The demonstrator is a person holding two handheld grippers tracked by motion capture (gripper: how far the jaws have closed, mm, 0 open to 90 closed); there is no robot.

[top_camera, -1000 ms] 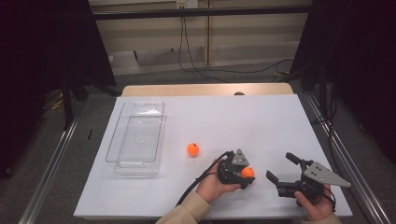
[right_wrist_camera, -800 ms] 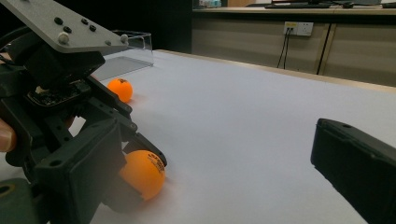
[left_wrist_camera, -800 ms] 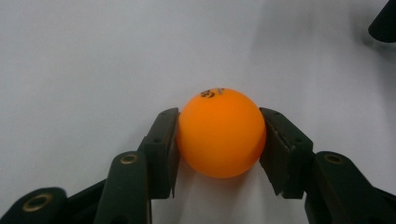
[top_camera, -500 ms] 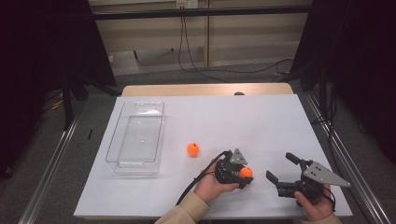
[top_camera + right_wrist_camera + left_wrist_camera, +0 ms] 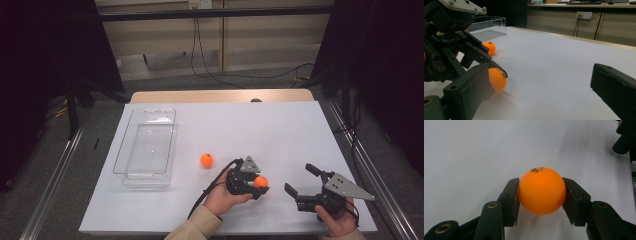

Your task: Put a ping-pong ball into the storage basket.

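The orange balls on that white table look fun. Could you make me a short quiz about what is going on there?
1. True or false: the left gripper is shut on an orange ball.
2. Where is the second orange ball? A) inside the clear tray B) on the white table, outside the tray C) between the right gripper's jaws
3. Fill in: the right gripper has its jaws ____.

Key: 1 true; 2 B; 3 open, with nothing between them.
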